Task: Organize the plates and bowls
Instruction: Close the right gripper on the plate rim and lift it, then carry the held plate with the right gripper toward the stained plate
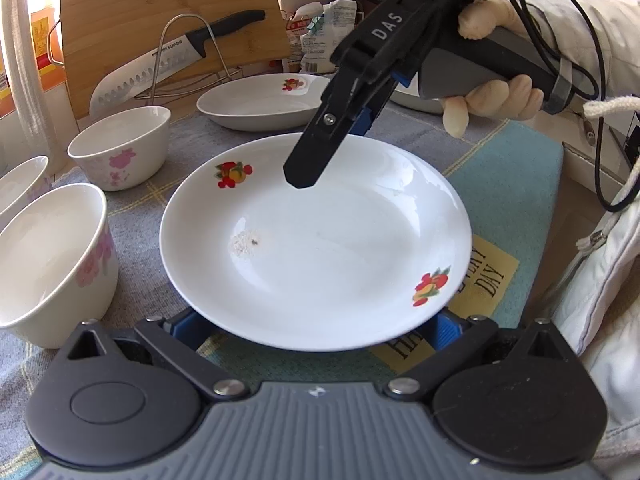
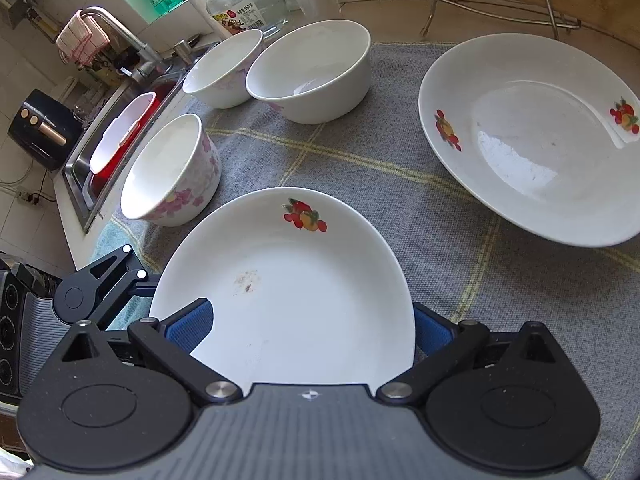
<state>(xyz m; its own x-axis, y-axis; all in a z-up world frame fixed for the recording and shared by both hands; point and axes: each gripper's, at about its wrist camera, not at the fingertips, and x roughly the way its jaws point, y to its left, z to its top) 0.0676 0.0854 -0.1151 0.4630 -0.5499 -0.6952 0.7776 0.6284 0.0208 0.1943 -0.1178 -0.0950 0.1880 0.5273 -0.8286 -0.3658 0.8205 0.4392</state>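
Fruit-print plate (image 1: 316,240) is sitting mid-mat on the grey cloth (image 2: 420,208). Left gripper (image 1: 316,330) is spread wide, near rim lying between its blue pads, no clamp visible. Right gripper (image 2: 310,330) is straddling the opposite rim, also spread, pads beside the edge. Cup (image 2: 172,172) is standing just beside the plate's left edge; 2 bowls (image 2: 312,72) well back. Big plate (image 2: 532,140) is sitting apart on the right, w/ bare cloth between.
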